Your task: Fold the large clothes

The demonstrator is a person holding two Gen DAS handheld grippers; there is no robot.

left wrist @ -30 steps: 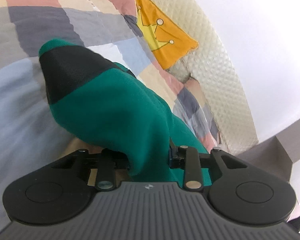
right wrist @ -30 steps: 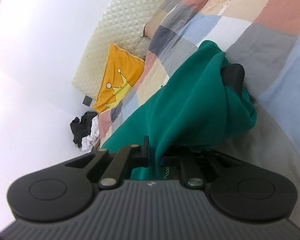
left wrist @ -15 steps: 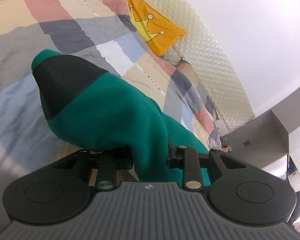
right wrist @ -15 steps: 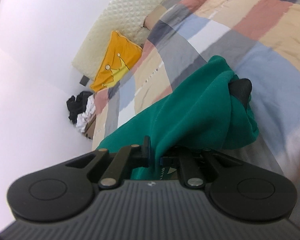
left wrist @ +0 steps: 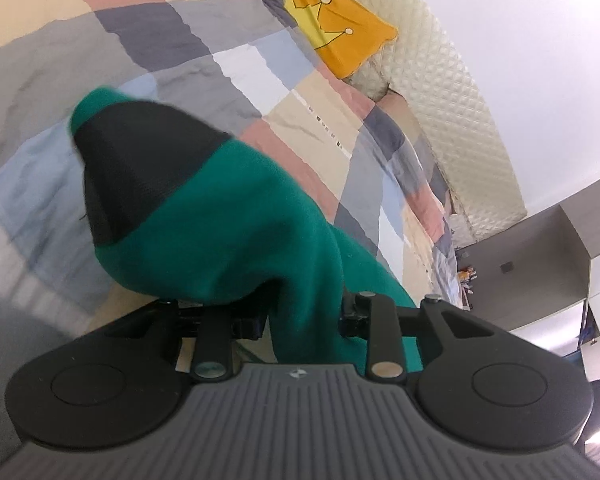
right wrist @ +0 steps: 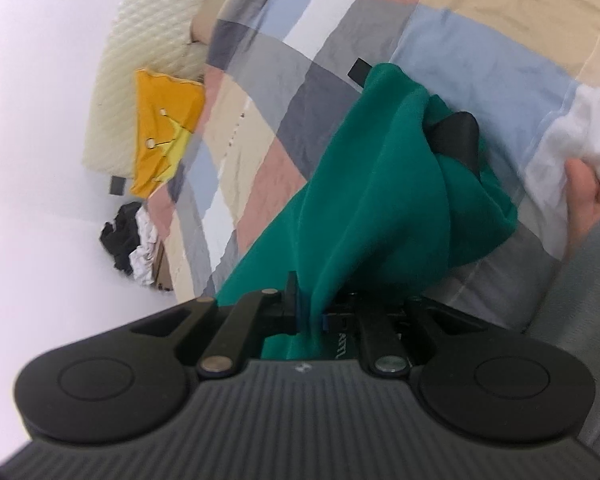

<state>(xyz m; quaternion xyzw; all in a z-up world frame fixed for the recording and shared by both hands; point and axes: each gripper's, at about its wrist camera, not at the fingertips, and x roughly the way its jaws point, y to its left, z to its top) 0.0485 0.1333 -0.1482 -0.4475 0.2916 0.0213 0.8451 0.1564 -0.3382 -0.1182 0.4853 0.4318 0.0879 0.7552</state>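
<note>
Here, green garment (left wrist: 236, 216) draped over both grippers' fingers (left wrist: 136, 168).

The right gripper (right wrist: 380, 136) pinches a bunched green garment (right wrist: 364, 200) above the patchwork bedspread (right wrist: 300, 60). An orange crown pillow (right wrist: 164, 128) leans against the quilted headboard (right wrist: 140, 40). A bare hand (right wrist: 588, 196) grips white cloth (right wrist: 576, 136).

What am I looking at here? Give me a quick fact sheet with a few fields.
place: a bed with a patchwork quilt
garment: green top, bunched and draped over both grippers
left gripper: shut on green top
right gripper: shut on green top
pillow: orange pillow with a crown, by the headboard
extra: clothes pile beside the bed
</note>
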